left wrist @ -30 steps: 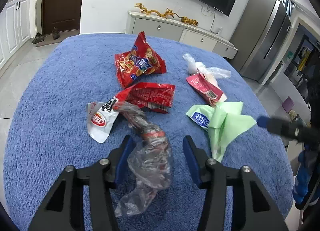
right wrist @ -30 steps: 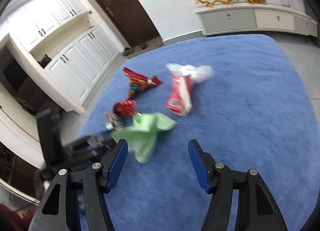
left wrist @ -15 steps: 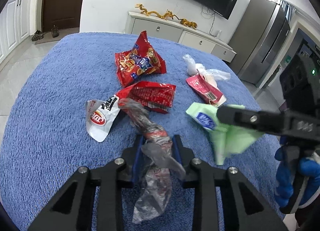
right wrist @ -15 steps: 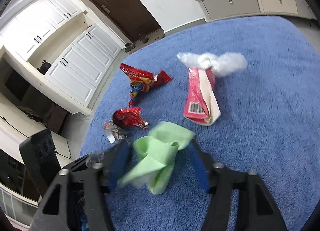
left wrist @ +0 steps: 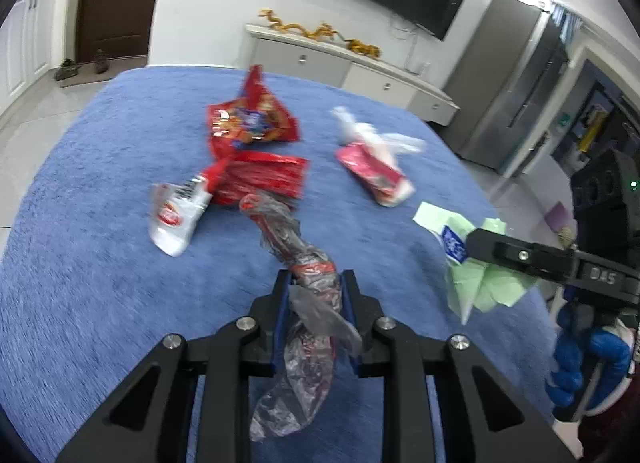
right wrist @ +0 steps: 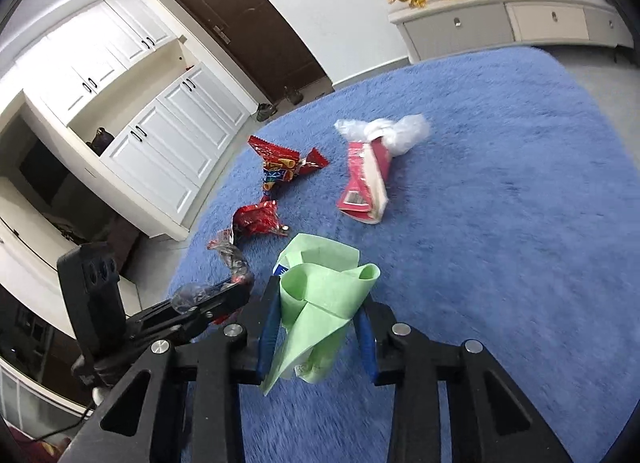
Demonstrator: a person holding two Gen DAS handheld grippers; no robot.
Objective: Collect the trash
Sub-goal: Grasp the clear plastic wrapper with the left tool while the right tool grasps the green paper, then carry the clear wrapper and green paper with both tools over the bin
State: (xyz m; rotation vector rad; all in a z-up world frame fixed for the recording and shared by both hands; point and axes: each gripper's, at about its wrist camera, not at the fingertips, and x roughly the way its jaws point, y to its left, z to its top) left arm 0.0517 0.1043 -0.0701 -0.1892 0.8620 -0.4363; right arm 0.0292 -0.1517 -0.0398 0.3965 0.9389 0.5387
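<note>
Left gripper (left wrist: 314, 283): its jaws have just been closing and are now pinching the crumpled clear wrapper (left wrist: 298, 255), whose red-printed film is trailing both ahead of the fingertips and back under the frame.
Right gripper (right wrist: 318, 315): its jaws have just been closing as well and are now clamping the green tissue pack (right wrist: 320, 287), which is sticking up between the blue pads and hanging loose below them.
Both grippers together: in the right wrist view the left gripper is sitting just to the left, its wrapper end reaching toward the red litter.
Done so far: judging by the grips, two pieces are being secured, one per hand; neither is deposited yet.
Bin or bag: no container is showing in either view, so where the trash is going cannot be told.
Remaining ahead of the left gripper: a red and white chip bag (left wrist: 176, 211) ahead to the left, a flat red wrapper (left wrist: 264, 179) straight ahead and a puffed red snack bag (left wrist: 250, 123) beyond it.
Remaining ahead to the right: a pink packet (left wrist: 374, 177) touching a white plastic wad (left wrist: 360, 131).
Surface: everything is lying on the blue carpet (left wrist: 100, 223).
Progress estimate: early; most pieces are still waiting.
</note>
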